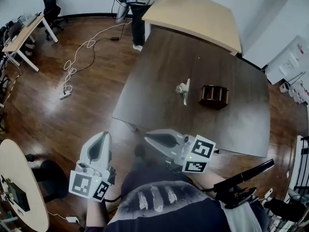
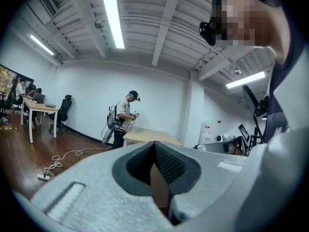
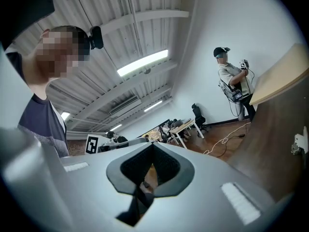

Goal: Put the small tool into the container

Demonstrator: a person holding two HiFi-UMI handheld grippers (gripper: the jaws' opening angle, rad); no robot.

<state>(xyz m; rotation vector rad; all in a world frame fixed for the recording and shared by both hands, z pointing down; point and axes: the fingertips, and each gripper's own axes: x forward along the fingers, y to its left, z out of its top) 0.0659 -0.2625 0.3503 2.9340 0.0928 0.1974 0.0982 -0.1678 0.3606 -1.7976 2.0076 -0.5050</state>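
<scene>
**Gripper state.** Closest to you, the left gripper [image 1: 102,136] and the right gripper [image 1: 148,136] hang in front of your body, short of the near edge of the dark table [image 1: 159,71]. Each gripper view shows the pads closed against each other with nothing between them. Neither gripper holds anything.

**Hazards.**
- Closed jaws. If you reach the tool [image 1: 184,91] with the jaws closed, the tips will probably push it along the smooth tabletop instead of picking it up. Open the working gripper before you descend.
- Low profile. The tool lies flat, so jaws that close too high may slip off it, and jaws that come in too low may scrape the table.
- Proximity. The tool rests just beside the container [image 1: 214,96], on its left and not touching it. A sideways nudge could drive the tool against the container or shift the container.
- Insertion. The container appears to have dividers. A long tool lowered at an angle may catch on one and fall out.
- Crowding. The two grippers are close together, so keep the idle one clear.

**Task item.** The tool is pale and slender, with a bulkier part on its left side. Finer detail is too small to tell. The container is dark brown, low and open-topped.
</scene>
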